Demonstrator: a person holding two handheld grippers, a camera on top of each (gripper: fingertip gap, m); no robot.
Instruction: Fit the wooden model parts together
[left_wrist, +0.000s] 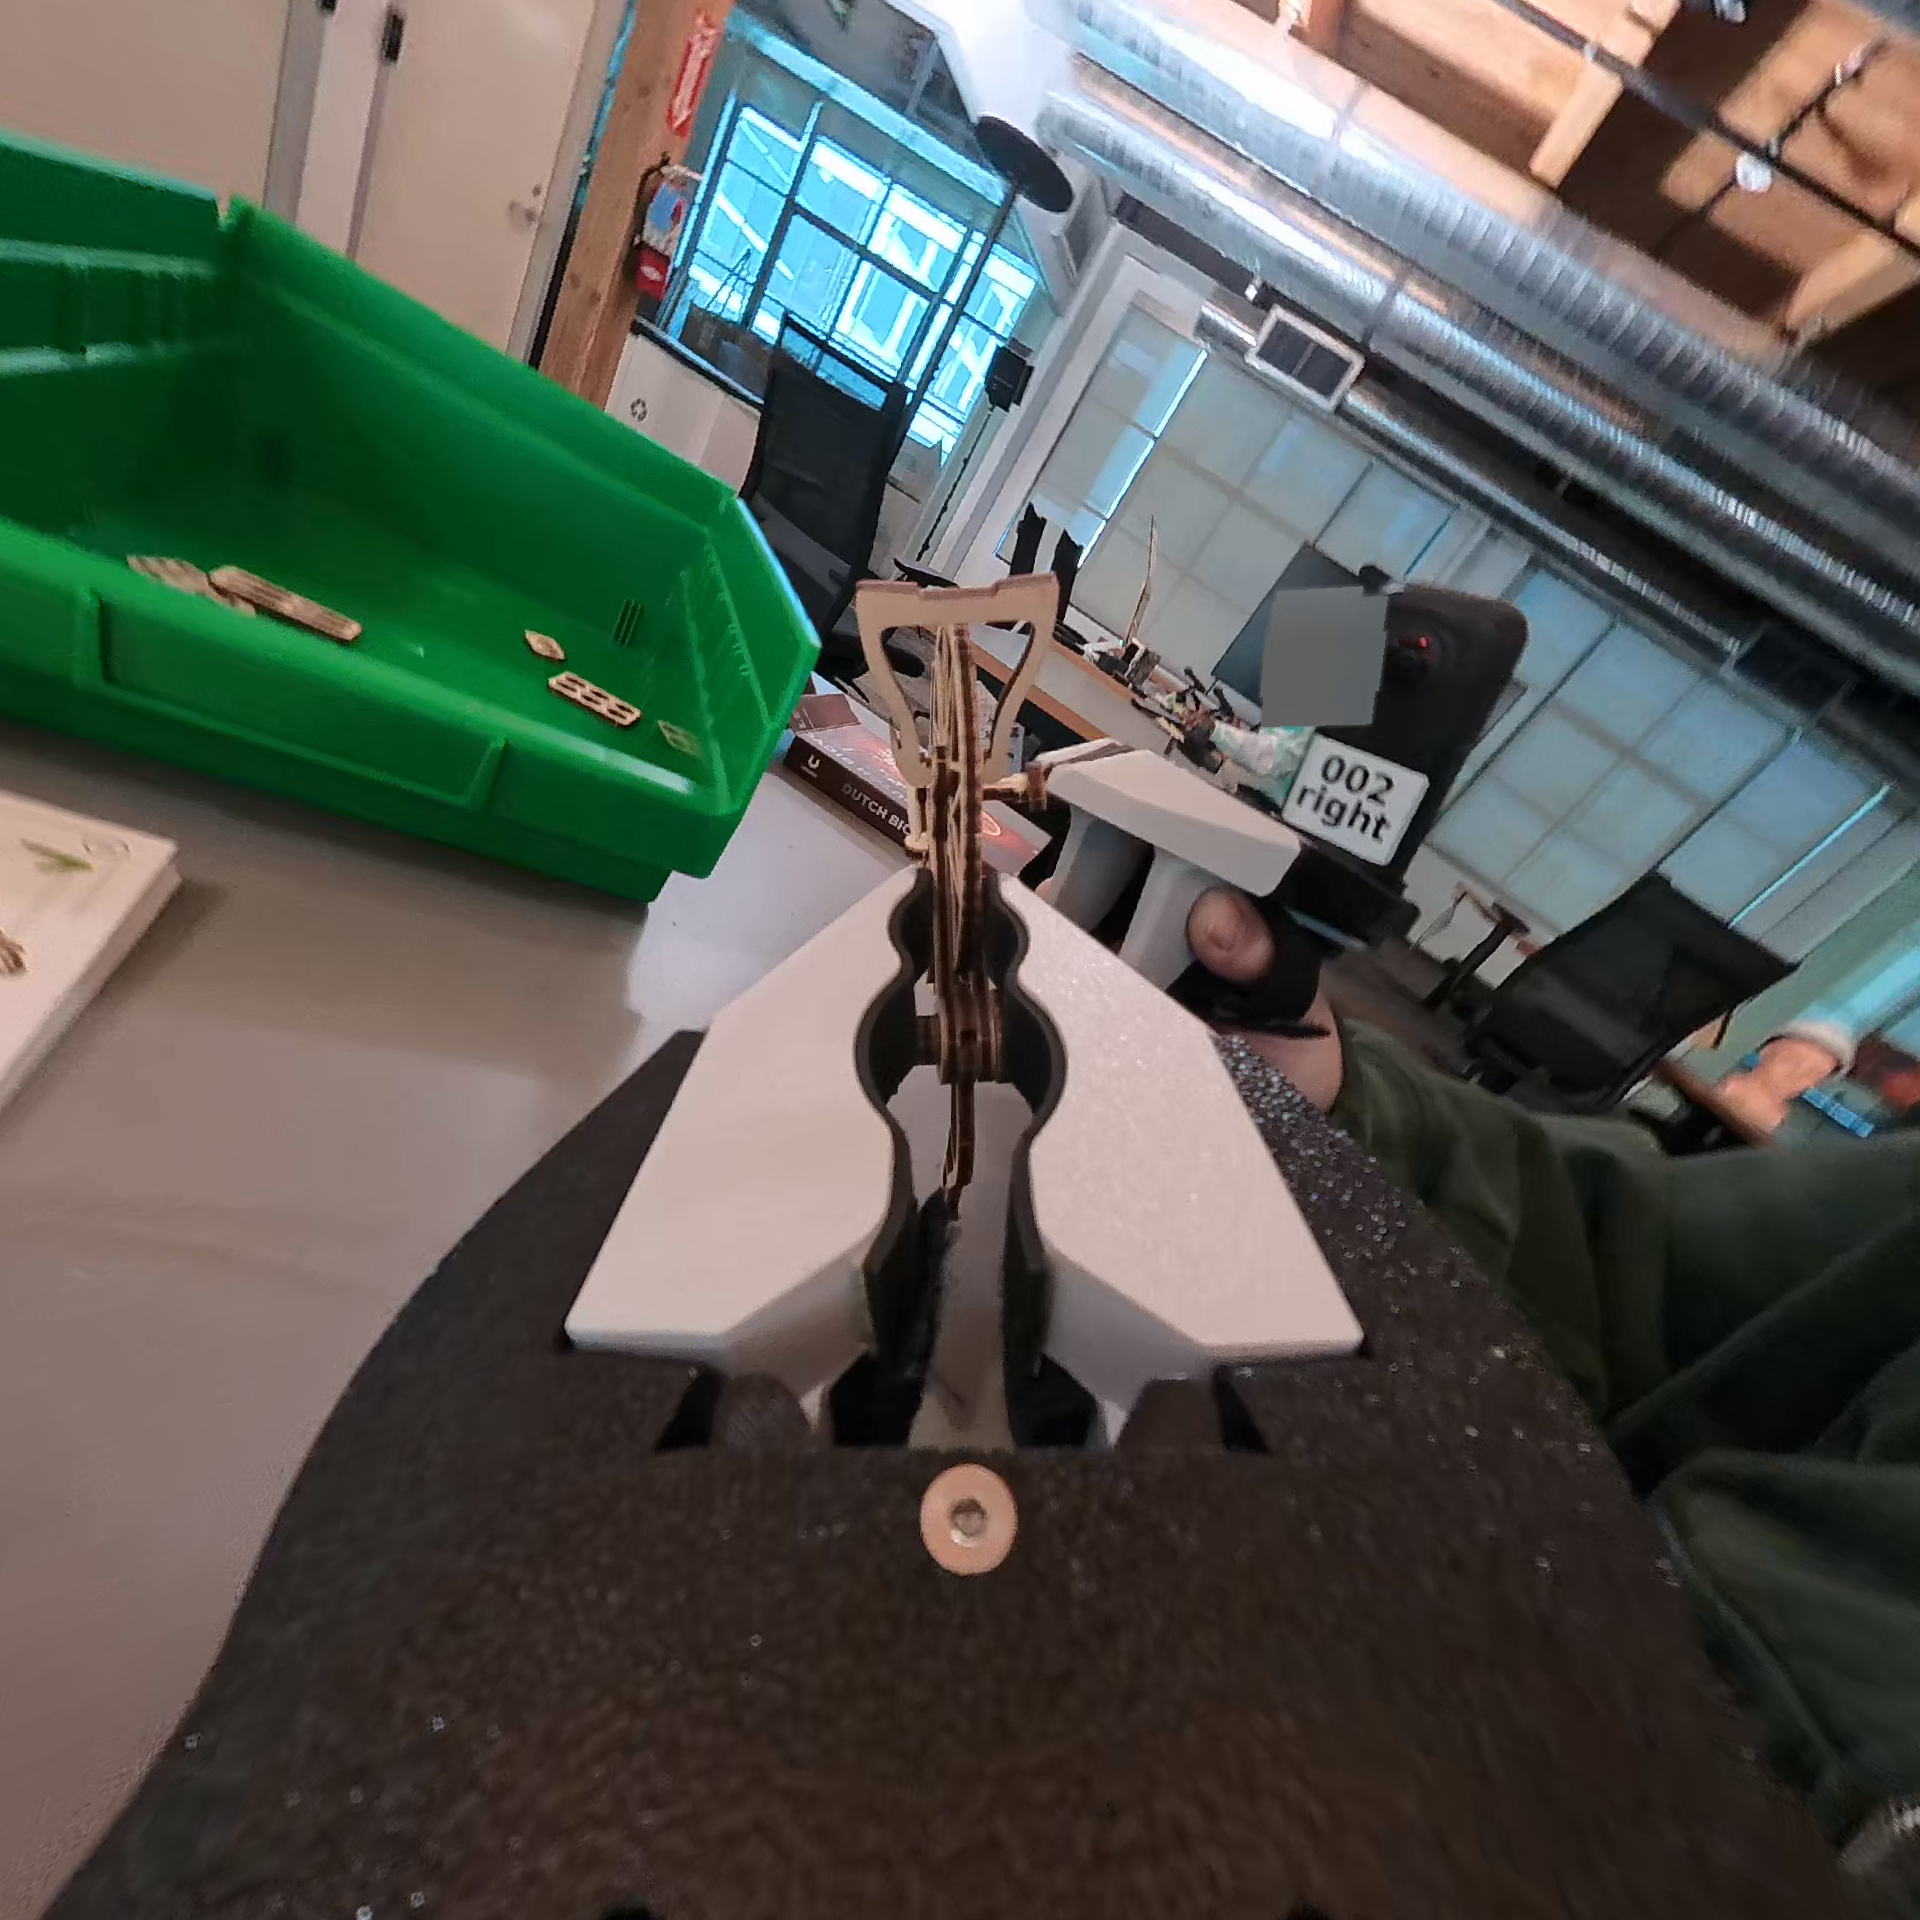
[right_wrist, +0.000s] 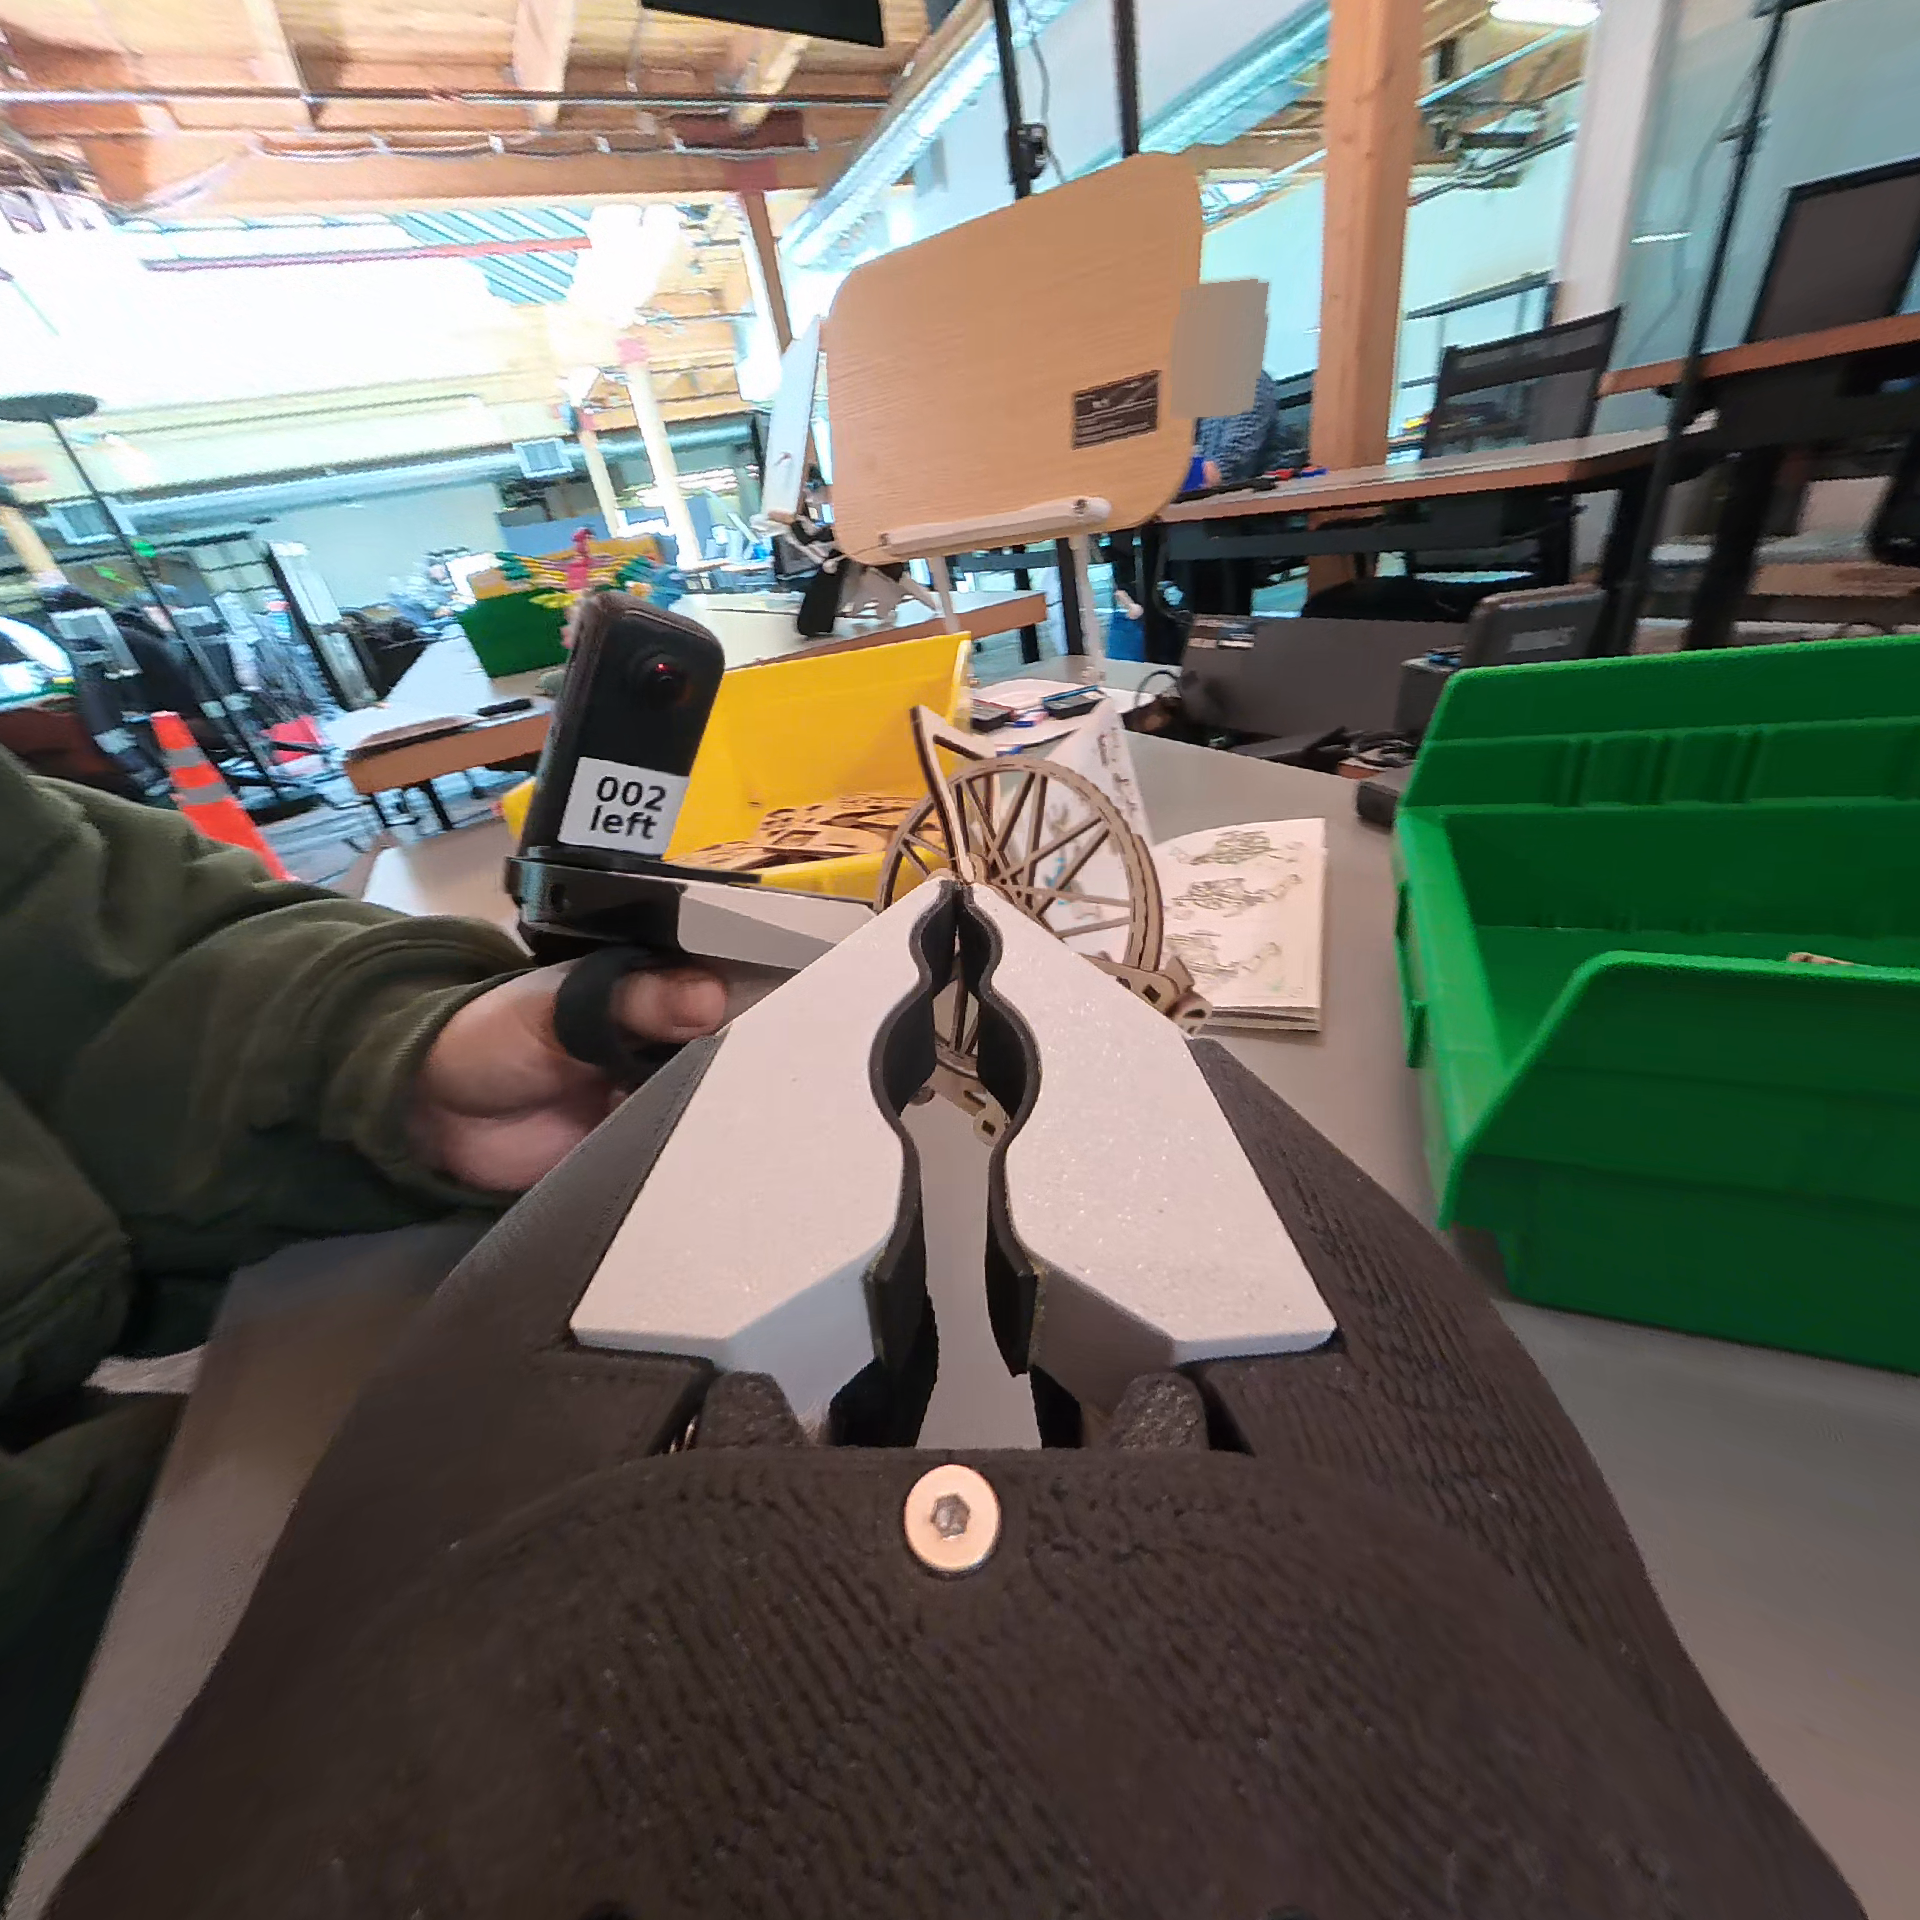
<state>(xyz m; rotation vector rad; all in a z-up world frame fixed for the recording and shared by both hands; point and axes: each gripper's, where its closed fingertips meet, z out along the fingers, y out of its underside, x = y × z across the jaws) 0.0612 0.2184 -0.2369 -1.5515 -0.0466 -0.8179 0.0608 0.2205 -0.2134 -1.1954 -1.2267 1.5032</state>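
Left hand-held gripper (left_wrist: 951, 935) clamps one wooden wheel model (left_wrist: 951, 748) upright; right hand-held gripper (right_wrist: 964, 914) pinches its small peg (left_wrist: 1023, 787); four loose wooden pieces lie in one green bin (left_wrist: 623, 800).

Windowed workshop (left_wrist: 1299, 499), timber ceiling (right_wrist: 416, 114)

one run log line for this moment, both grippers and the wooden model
left gripper: shut on wooden wheel assembly, edge-on | right gripper: shut on small wooden part at wheel side | green bin: loose parts inside

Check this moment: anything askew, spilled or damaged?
Nothing stands out. The left gripper holds the wooden wheel assembly upright; the right gripper pinches a small peg beside it; loose pieces lie inside the green bin.
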